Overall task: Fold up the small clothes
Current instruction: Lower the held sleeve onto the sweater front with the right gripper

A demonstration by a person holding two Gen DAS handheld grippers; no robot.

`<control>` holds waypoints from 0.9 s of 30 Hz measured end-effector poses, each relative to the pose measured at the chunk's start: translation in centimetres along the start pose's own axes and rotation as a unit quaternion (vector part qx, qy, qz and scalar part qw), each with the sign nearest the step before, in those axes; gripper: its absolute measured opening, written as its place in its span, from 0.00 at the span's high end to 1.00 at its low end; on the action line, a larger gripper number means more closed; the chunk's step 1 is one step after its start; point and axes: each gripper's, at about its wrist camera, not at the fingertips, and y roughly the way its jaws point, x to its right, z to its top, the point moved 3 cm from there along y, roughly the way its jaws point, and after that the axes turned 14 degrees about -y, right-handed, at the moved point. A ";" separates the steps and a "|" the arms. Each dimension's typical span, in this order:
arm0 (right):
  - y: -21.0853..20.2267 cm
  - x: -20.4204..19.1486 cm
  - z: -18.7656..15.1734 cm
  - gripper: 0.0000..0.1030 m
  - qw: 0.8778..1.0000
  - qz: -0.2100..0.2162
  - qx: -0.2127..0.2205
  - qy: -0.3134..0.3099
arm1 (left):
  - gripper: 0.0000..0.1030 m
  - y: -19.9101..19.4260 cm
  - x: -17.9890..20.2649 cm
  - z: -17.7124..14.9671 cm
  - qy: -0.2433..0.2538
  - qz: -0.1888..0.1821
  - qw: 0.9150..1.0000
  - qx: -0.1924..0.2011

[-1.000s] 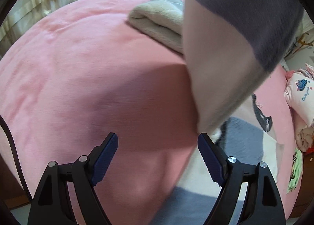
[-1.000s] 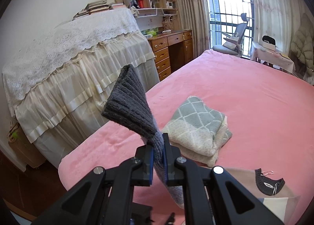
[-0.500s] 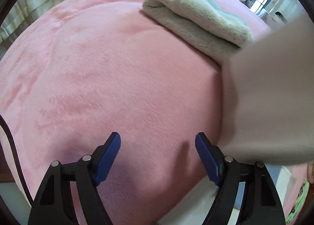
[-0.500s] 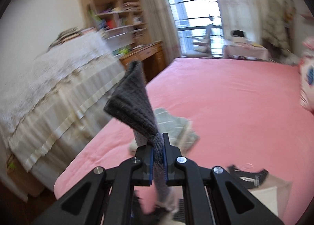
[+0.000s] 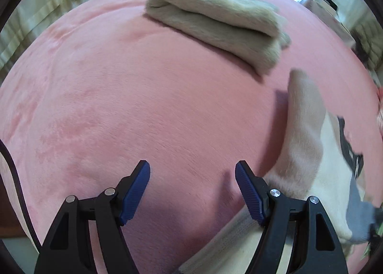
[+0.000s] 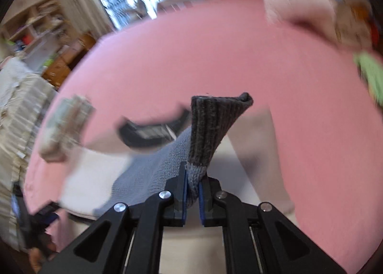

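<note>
Since a second ago, the right gripper (image 6: 192, 192) has swung down toward the bed (image 5: 143, 106), carrying the sweater's grey cuff (image 6: 213, 130) with it; the sleeve that hung before the left wrist camera has dropped out of that view. Right fingers (image 6: 183, 192): nearly closed, pinching the ribbed cuff, which stands up beyond the pads. Left gripper (image 5: 192, 192): two blue-padded fingers (image 5: 137, 187) well apart and narrowing slightly, nothing between them, only pink bedcover beneath; the right-hand finger lies just beside the sweater's hem. One sweater (image 5: 306, 135), beige, cream and grey with a dark collar (image 5: 349, 152), lies on the bed at the right of the left view, one sleeve folded over its body. One folded garment (image 5: 215, 22), beige and pile-textured, rests farther up the bed, apart from the sweater. More clothes lie at the bed's far edge, too blurred to count. A neck label shows; its writing cannot be read.
</note>
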 end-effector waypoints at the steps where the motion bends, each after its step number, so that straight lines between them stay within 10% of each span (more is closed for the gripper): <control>1: 1.0 0.8 -0.9 0.90 1.000 0.011 -0.018 0.013 | 0.30 0.0 0.3 -0.4 0.009 0.001 1.000 0.001; 11: 1.0 6.1 -3.1 0.58 0.989 0.110 -0.018 0.102 | 0.30 -3.0 1.1 -2.5 0.155 -0.003 0.986 0.062; 21: 2.3 6.5 -0.9 0.59 0.986 0.114 -0.016 0.119 | 0.30 -1.8 3.4 -4.3 0.192 0.054 0.978 0.063; 27: -0.1 4.3 0.4 0.84 0.996 0.074 0.007 0.044 | 0.29 -2.3 2.3 -4.1 0.181 0.026 0.982 0.048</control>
